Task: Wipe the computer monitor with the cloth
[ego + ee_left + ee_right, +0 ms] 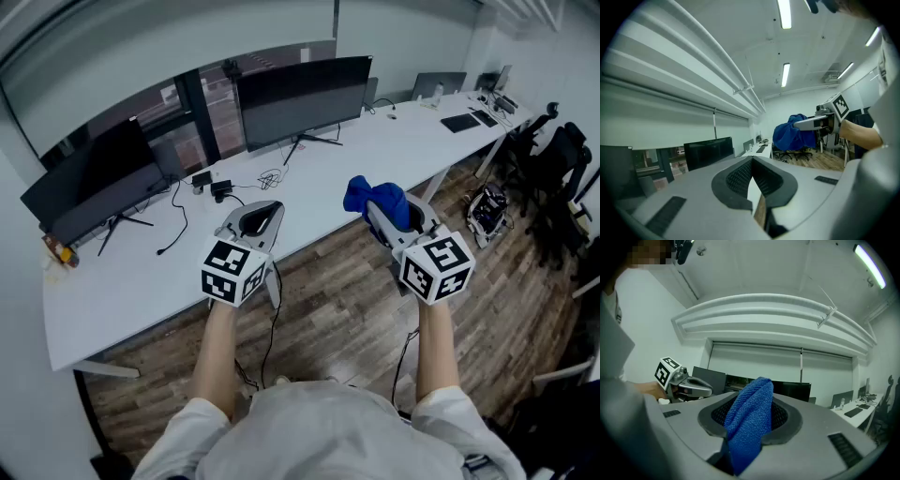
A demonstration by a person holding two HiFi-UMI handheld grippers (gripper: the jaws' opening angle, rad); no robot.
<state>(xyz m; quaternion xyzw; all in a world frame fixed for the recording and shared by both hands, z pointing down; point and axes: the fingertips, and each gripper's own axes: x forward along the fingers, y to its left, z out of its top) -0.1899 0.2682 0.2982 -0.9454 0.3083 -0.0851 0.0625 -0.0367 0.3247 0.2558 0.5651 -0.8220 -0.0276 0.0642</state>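
The wide black monitor point(305, 98) stands on the long white desk point(356, 155), and a second dark monitor point(94, 183) stands to its left. Both grippers hover over the wood floor in front of the desk, well short of the screens. My right gripper point(377, 212) is shut on a blue cloth point(380, 199), which bunches up between the jaws point(750, 423). My left gripper point(265, 210) is shut with nothing in it; its pads point(740, 176) meet at the tips. From the left gripper view, the blue cloth point(790, 133) hangs off to the right.
Cables and a small adapter point(220, 187) lie on the desk between the monitors. A keyboard point(461, 122) and another screen point(439, 84) sit at the far right end. Black office chairs point(558, 159) and a bag point(487, 211) stand on the floor to the right.
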